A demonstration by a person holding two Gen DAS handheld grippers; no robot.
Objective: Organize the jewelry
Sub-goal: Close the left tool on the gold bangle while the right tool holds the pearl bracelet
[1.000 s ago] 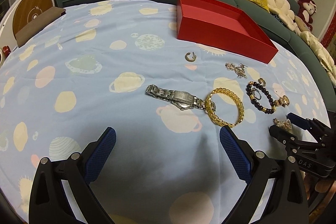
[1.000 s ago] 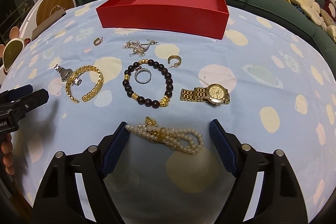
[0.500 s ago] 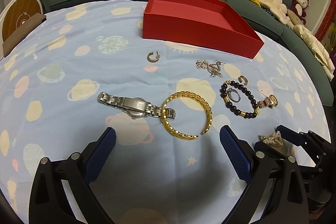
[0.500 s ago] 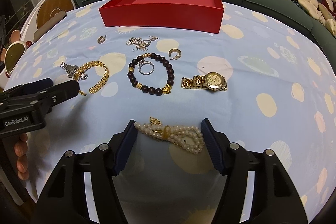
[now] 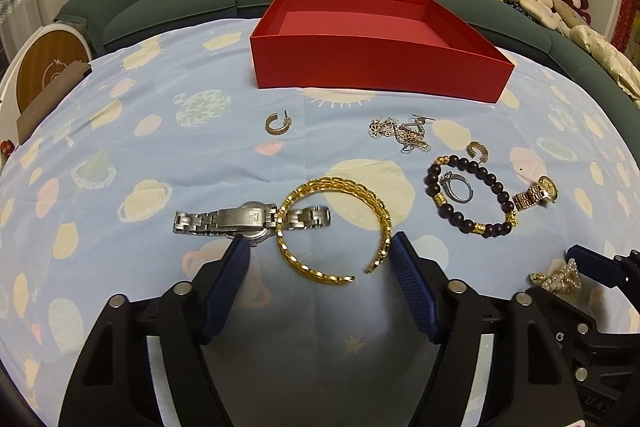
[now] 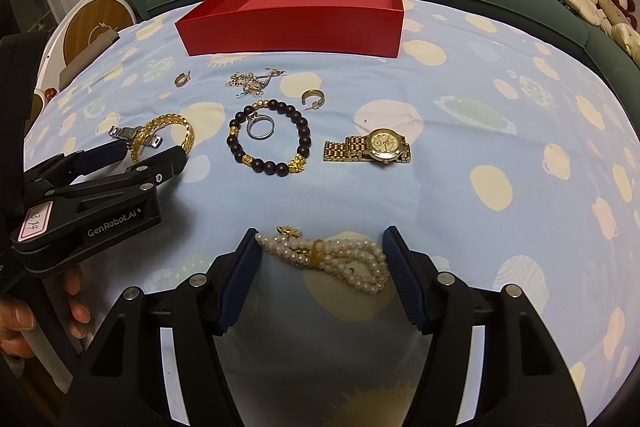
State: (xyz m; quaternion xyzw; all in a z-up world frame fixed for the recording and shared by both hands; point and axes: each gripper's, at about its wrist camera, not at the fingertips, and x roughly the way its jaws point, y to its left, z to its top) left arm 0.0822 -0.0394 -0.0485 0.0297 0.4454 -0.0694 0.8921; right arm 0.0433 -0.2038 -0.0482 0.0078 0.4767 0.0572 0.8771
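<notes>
A green sofa (image 5: 192, 7) with yellow and grey cushions curves behind a desk (image 5: 168, 147) under a pale blue, planet-print cloth.

The left claw (image 5: 320, 251) stands apart, low over the cloth, bracketing the near, open end of the gold bangle (image 5: 334, 227): its right fingertip lies just beside the bangle's right arm, and its left fingertip lies at the case of the silver watch (image 5: 240, 221). The watch's strap passes under the bangle's left side, so the two touch. Whether either pad touches metal cannot be told.

The right claw (image 6: 320, 247) is also apart, with the pearl bracelet (image 6: 332, 257) lying on the cloth between its fingertips. The left pad is just at the bracelet's gold clasp end; the right pad is just beside the looped pearls.

Beyond the pearls, the dark bead bracelet (image 6: 270, 135) lies flat with a silver ring (image 6: 260, 127) inside its circle. The gold watch (image 6: 372, 147) lies to its right, apart from it. A gold hoop earring (image 6: 313, 97) sits just past the beads, a tangled silver chain (image 6: 252, 83) lies further back, and a second hoop (image 5: 277, 123) lies to the left of the chain.

The open red box (image 5: 376, 43) stands at the far side of the desk, nearest the chain, and nothing shows in the visible part of its inside.
</notes>
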